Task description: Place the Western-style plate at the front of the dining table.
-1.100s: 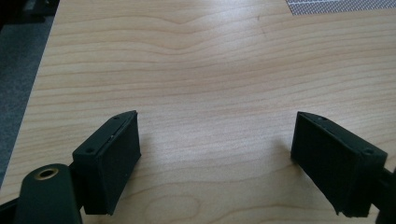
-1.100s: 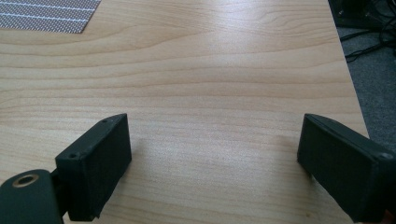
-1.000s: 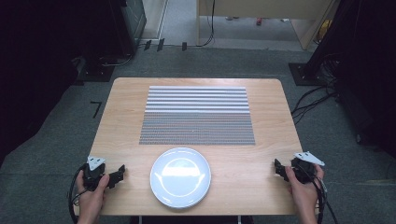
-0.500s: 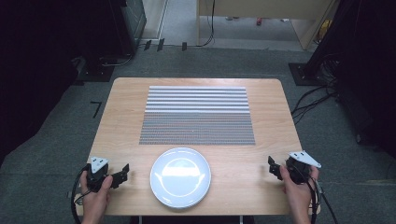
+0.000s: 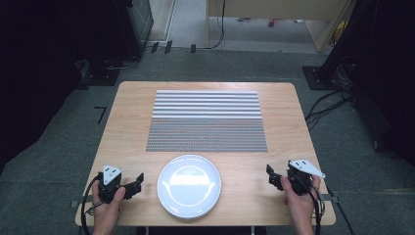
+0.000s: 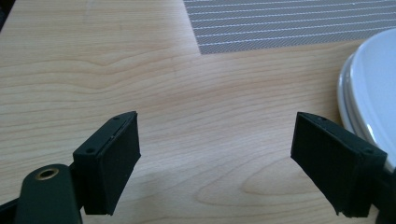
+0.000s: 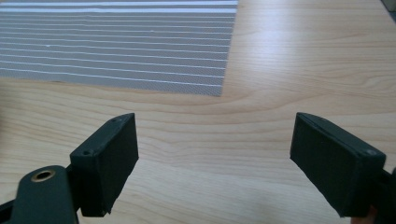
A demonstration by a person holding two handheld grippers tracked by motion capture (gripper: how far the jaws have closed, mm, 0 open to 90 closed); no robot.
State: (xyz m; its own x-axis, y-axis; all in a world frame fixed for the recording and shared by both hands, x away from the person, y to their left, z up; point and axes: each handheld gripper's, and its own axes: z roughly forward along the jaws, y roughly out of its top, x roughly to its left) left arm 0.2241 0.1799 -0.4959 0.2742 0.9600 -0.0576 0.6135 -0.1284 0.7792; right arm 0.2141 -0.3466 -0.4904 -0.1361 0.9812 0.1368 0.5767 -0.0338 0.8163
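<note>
Both grippers have drifted slightly inward toward the plate (image 5: 189, 185), which sits at the table's (image 5: 132, 105) near edge between them. Left gripper (image 5: 138, 182), jaws spread and empty, lies nearer, just left of it; right gripper (image 5: 270, 175), also spread, farther right.

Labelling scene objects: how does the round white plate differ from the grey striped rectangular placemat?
The round white plate is glossy and plain; the grey striped rectangular placemat is matte, woven-looking and lined with pale stripes. The plate sits at the near edge between the open left gripper and the open right gripper; the placemat lies mid-table and covers more area. Both rest flat on the light wooden table, untouched.
</note>
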